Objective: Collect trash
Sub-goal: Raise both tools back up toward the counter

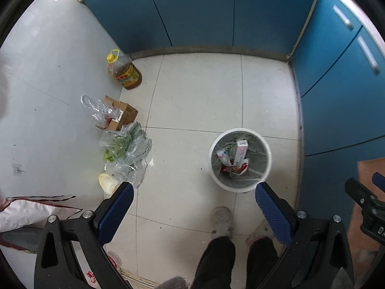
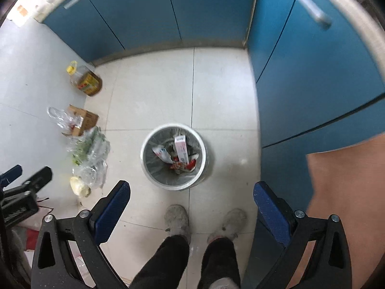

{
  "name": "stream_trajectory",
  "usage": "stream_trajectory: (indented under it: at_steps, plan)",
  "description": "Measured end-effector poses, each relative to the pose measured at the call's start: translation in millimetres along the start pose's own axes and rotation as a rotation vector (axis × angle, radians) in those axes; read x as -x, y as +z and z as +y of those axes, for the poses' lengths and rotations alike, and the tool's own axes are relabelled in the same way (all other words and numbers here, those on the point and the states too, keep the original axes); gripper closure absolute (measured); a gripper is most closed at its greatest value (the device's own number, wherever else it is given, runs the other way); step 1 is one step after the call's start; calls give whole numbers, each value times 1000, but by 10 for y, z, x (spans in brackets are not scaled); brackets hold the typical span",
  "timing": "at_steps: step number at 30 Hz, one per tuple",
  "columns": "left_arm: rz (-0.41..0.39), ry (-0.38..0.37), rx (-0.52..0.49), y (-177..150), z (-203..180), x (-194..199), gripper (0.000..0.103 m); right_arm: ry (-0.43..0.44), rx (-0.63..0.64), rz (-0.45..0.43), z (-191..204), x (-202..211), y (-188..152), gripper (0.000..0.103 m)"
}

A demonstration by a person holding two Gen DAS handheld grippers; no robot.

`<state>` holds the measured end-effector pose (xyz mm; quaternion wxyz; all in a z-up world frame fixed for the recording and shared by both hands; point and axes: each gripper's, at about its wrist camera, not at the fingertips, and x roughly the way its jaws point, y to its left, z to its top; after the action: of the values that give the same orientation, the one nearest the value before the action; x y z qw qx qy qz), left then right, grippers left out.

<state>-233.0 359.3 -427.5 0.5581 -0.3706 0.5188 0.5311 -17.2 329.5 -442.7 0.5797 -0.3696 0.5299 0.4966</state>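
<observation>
Between pickups: left gripper (image 1: 194,187) and right gripper (image 2: 191,187), jaws spread and empty, above part-filled bin (image 2: 147,155); next, choosing floor-edge litter (image 1: 125,149).

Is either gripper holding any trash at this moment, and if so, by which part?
Nothing is held. The left gripper and right gripper both stand wide open and empty above the white round plastic trash bin.

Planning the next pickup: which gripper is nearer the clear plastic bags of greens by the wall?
Left. The left gripper hangs beside the clear plastic bags of greens; the right gripper hangs farther away, before the white trash bin.
</observation>
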Motion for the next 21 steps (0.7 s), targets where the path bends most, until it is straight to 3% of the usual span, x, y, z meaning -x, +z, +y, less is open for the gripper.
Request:
stream_trajectory:
  at_steps: [7, 12, 17, 21]
  plan:
    - [-111, -45, -48, -45, -85, 1095, 0, 49, -28, -120, -12, 1318, -86, 0]
    - [-227, -142, -83, 21, -254, 1742, 0, 121, -171, -222, -340, 2082, -211, 0]
    - [-267, -182, -199, 172, -876, 2168, 0, 135, -368, -309, -978, 2620, -443, 0]
    - [-244, -257, -322, 172, -1630, 2382, 0, 54, -568, -329, -1781, 2938, -832, 0]
